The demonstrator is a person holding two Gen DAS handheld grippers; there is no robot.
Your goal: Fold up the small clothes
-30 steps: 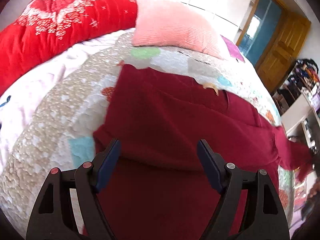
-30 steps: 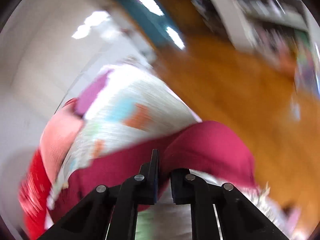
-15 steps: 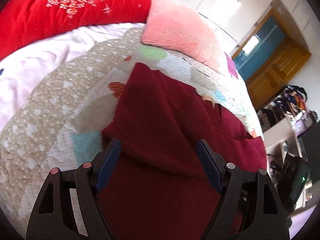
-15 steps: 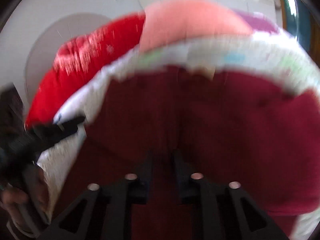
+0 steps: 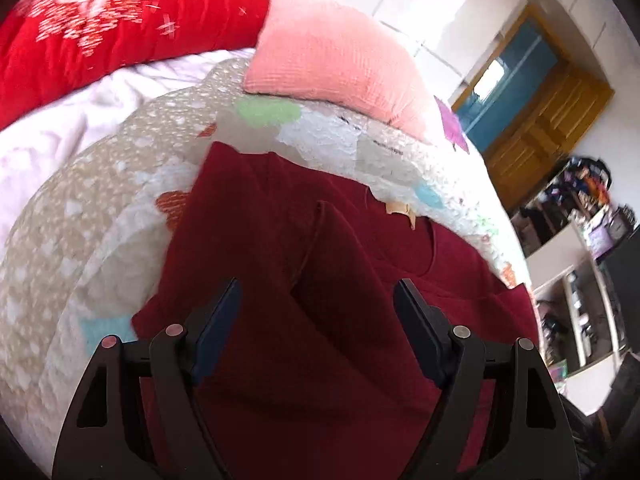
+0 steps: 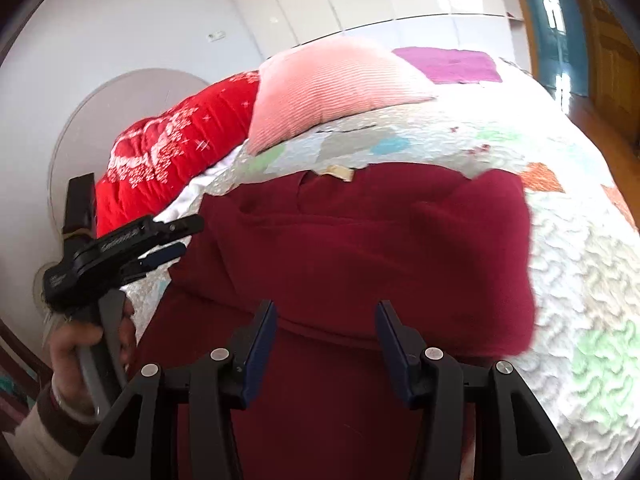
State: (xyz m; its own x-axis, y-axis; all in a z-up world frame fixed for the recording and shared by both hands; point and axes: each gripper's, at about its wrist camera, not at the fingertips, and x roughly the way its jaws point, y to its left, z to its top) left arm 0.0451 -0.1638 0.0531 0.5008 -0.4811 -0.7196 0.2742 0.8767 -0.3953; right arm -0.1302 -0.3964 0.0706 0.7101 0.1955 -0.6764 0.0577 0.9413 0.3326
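Note:
A dark red garment (image 5: pixel 328 264) lies on the patchwork quilt (image 5: pixel 100 208) of a bed, with a sleeve folded inward over its body; a tan neck label (image 5: pixel 400 210) shows at its far edge. In the right wrist view the garment (image 6: pixel 360 248) has its right side folded over the middle. My left gripper (image 5: pixel 316 312) is open and empty just above the garment's near part. My right gripper (image 6: pixel 326 332) is open and empty over the garment's lower middle. The left gripper (image 6: pixel 160 240) also shows in the right wrist view, at the garment's left edge.
A pink pillow (image 5: pixel 340 56) and a red blanket (image 5: pixel 100 28) lie at the head of the bed. A white sheet (image 5: pixel 72 120) shows at left. A wooden door (image 5: pixel 540 120) and cluttered shelves (image 5: pixel 580 240) stand at right, past the bed edge.
My right gripper swung left with the garment's right sleeve, laid it over the body, and opened. My left gripper stayed open, tilting slightly.

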